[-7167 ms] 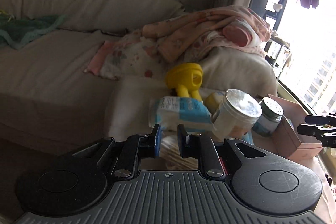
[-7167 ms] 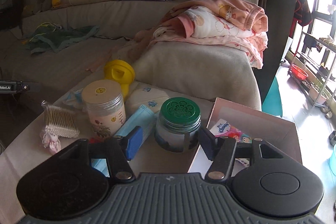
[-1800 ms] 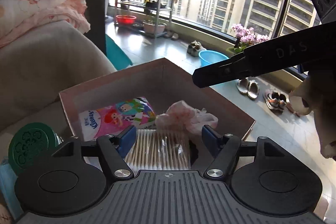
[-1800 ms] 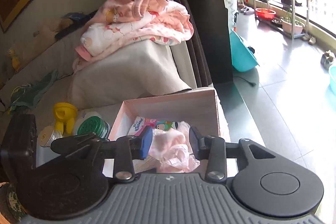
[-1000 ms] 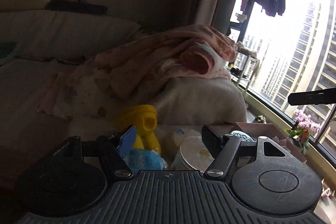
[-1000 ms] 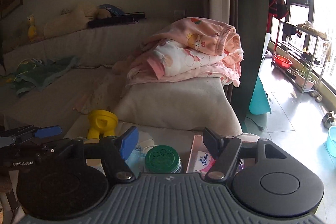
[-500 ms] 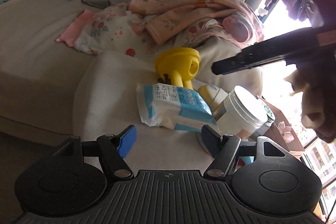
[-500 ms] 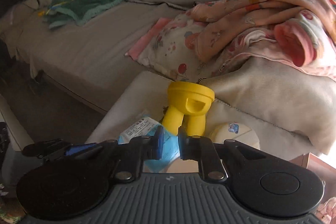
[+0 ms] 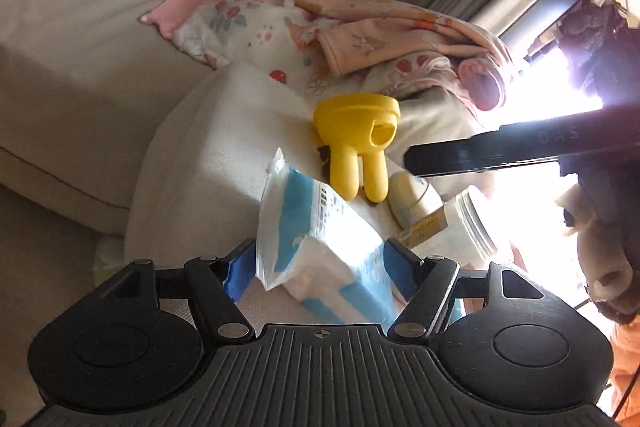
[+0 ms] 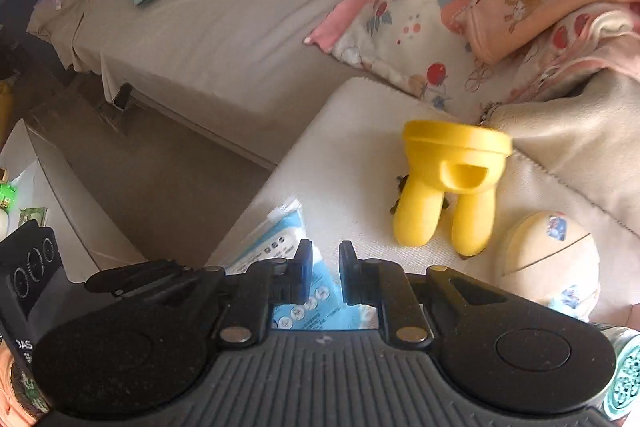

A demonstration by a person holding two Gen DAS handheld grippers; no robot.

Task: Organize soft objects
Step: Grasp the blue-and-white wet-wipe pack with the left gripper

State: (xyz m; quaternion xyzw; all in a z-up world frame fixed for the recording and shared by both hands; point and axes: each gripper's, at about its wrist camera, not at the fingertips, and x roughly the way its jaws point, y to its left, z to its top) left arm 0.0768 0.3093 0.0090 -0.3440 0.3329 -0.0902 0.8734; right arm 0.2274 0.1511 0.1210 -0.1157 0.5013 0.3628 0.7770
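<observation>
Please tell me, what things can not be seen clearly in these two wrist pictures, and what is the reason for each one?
- Left wrist view: the window area is washed out by glare; nothing outside shows.
- Left wrist view: the white jar is partly hidden behind the blue-and-white pack.
- Right wrist view: the right gripper body covers most of that pack; whether its nearly closed fingers pinch the wrapper is unclear.
- Right wrist view: the yellow toy is motion-blurred.

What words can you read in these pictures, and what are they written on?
"DAS": on the black bar, left wrist view.
"DAS": on the black housing, right wrist view's left edge.
Blue-and-white packet: print too small to read.
Cream round case: stickers blurred, unreadable.
</observation>
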